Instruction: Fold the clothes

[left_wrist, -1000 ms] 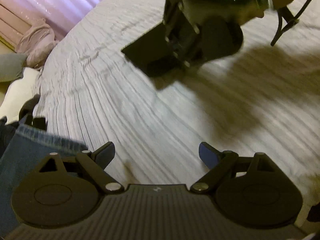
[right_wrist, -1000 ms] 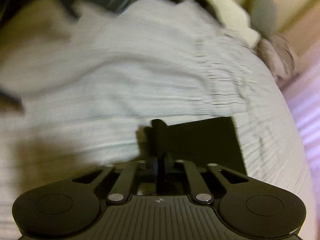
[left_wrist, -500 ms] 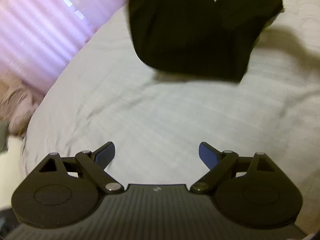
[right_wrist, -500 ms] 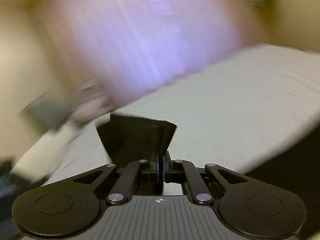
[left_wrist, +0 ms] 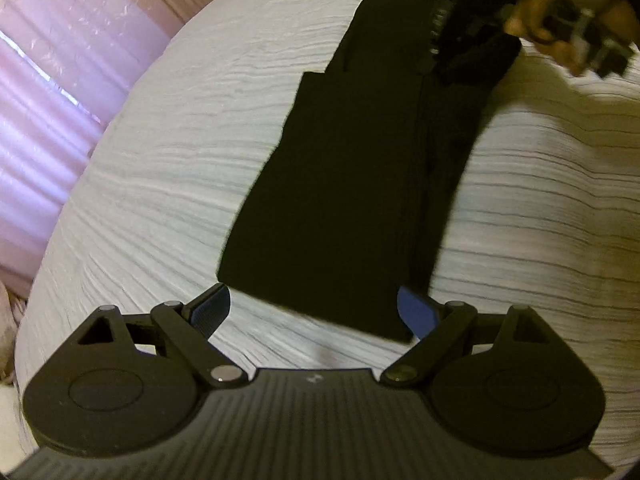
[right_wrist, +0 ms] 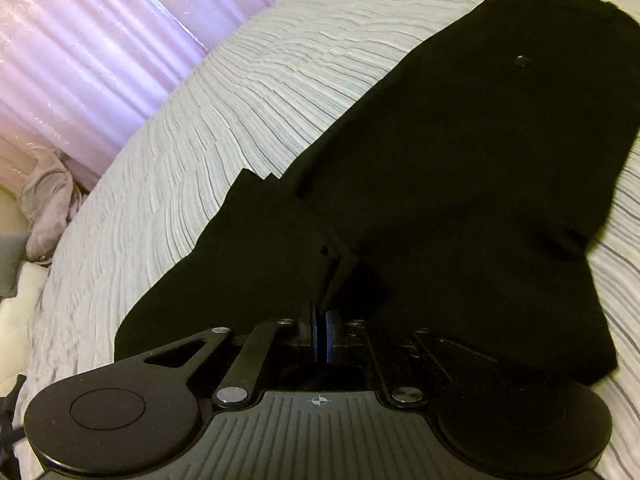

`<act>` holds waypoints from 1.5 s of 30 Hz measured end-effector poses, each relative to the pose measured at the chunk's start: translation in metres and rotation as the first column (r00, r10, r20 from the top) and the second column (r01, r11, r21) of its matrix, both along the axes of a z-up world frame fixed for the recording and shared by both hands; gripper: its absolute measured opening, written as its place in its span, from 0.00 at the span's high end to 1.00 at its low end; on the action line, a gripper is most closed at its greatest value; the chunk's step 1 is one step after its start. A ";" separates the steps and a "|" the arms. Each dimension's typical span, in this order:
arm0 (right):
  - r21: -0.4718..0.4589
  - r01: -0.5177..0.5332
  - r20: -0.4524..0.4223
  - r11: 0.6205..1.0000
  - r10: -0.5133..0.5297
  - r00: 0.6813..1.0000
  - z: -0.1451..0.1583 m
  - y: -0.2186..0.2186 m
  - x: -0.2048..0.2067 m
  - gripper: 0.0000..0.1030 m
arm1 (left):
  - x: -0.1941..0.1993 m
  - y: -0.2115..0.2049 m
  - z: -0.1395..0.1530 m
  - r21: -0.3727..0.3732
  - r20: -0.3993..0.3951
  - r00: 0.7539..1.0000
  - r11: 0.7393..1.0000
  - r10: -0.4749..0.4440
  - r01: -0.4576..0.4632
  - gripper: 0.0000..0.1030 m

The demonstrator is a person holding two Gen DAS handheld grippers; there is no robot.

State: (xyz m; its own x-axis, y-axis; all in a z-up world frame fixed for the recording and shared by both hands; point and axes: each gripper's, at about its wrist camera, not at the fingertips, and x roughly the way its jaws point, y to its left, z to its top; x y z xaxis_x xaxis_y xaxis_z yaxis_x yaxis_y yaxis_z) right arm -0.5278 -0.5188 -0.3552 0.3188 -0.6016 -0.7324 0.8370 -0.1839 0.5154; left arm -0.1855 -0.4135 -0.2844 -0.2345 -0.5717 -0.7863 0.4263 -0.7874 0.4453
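I see a bed point(right_wrist: 224, 128) under a white bedspread with thin grey ribbed lines. Black trousers point(right_wrist: 460, 184) lie stretched flat on it, running from about 7 o'clock to 1 o'clock in the right wrist view. A crumpled pinkish-grey cloth point(right_wrist: 48, 204) sits at the bed's edge, 9 o'clock.

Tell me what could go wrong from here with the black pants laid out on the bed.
1. The right gripper is shut on an edge of the black pants; moving it away could drag the laid-out fabric and bunch it on the bedspread.
2. The left gripper is open, holding nothing, just short of the pants' near end; closing here may miss the fabric or pinch bedspread too.
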 end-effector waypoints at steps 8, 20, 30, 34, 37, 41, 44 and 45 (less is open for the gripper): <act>0.057 0.097 -0.004 0.994 -0.097 0.995 -0.011 0.005 0.003 0.97 | 0.011 -0.036 -0.006 -0.034 0.057 0.995 0.996 -0.082 0.084 0.14; -0.011 -0.143 -0.233 0.990 0.137 0.963 0.041 0.022 0.070 0.92 | 0.057 -0.055 -0.050 -0.064 0.216 0.929 0.945 -0.299 0.319 0.14; 0.053 -0.819 -0.702 0.572 0.604 0.376 0.009 0.076 0.299 0.10 | 0.077 -0.083 -0.091 -0.122 0.282 0.781 0.787 -0.557 0.605 0.14; 0.198 -0.859 -0.782 0.471 0.605 0.152 -0.029 0.092 0.341 0.10 | 0.084 -0.094 -0.108 -0.156 0.322 0.690 0.682 -0.649 0.715 0.14; 0.231 -0.851 -0.835 0.472 0.545 0.076 -0.043 0.093 0.352 0.36 | 0.087 -0.101 -0.123 -0.177 0.361 0.606 0.586 -0.709 0.791 0.14; 0.211 -0.821 -0.827 0.531 0.544 0.139 -0.037 0.083 0.338 0.73 | 0.083 -0.112 -0.133 -0.204 0.407 0.526 0.487 -0.747 0.849 0.14; 0.143 -0.813 -0.790 0.564 0.560 0.249 -0.018 0.075 0.321 0.85 | 0.078 -0.119 -0.139 -0.197 0.412 0.490 0.450 -0.768 0.871 0.17; 0.126 -0.811 -0.778 0.571 0.565 0.276 -0.013 0.071 0.318 0.85 | 0.077 -0.120 -0.141 -0.196 0.418 0.476 0.435 -0.774 0.879 0.22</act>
State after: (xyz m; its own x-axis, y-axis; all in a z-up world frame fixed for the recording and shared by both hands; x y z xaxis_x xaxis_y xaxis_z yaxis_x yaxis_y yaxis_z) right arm -0.2101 -0.4476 -0.3682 0.1991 -0.6001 -0.7748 0.6460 0.6749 -0.3567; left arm -0.1084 -0.5330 -0.4255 -0.5906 -0.4296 -0.6831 -0.5025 -0.4666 0.7279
